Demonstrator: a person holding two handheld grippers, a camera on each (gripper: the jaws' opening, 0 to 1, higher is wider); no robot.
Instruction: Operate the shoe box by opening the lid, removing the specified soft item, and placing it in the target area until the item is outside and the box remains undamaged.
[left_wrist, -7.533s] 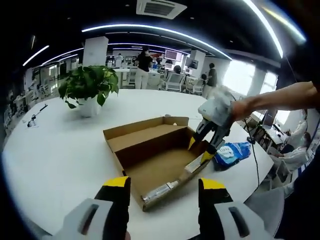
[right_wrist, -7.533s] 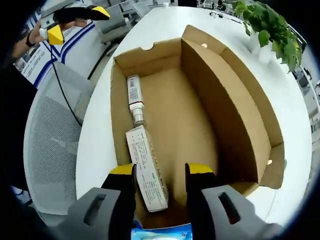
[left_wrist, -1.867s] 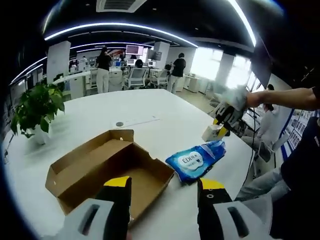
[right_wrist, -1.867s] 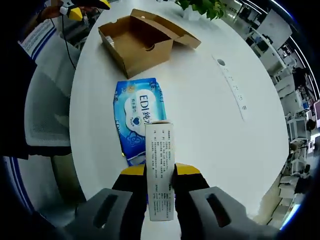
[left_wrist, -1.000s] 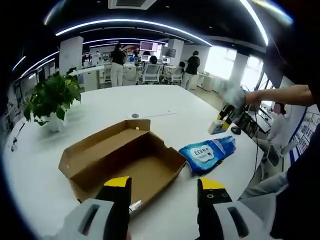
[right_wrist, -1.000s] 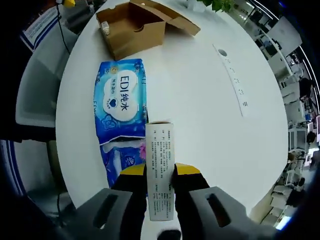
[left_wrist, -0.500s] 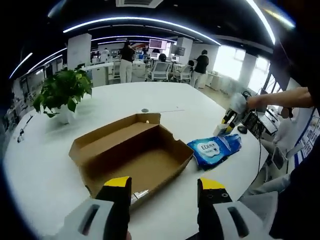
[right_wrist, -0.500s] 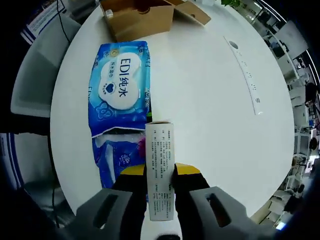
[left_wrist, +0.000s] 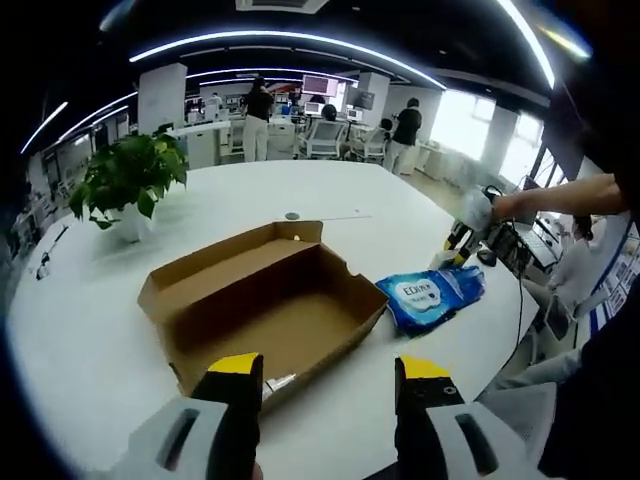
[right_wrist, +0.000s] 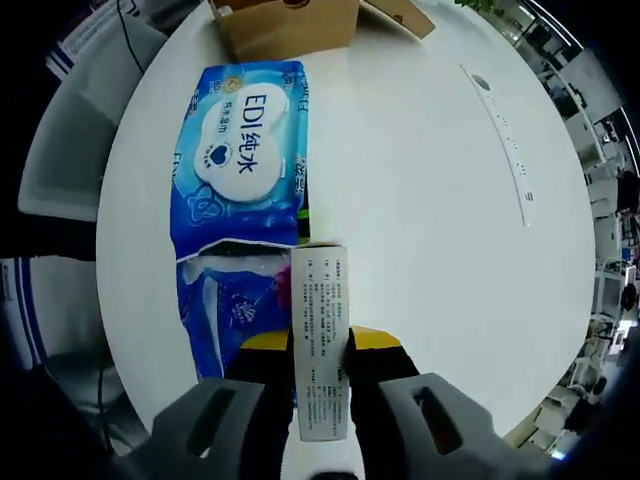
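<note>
Two tongs differ: my right tongs (right_wrist: 320, 345), still clamping the white carton (right_wrist: 320, 340), have crept past the blue wipes pack (right_wrist: 243, 165), my left tongs (left_wrist: 325, 375) gaping wide.

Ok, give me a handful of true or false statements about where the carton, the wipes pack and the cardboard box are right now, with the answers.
1. The right gripper is shut on the slim white printed carton. True.
2. The blue soft wipes pack lies inside the brown cardboard shoe box. False: it lies on the white round table, outside the box.
3. The shoe box's lid is open. True.
4. The left gripper grips the wipes pack. False: its fingers are apart and hold nothing.
5. A green potted plant stands on the table beyond the box. True.
</note>
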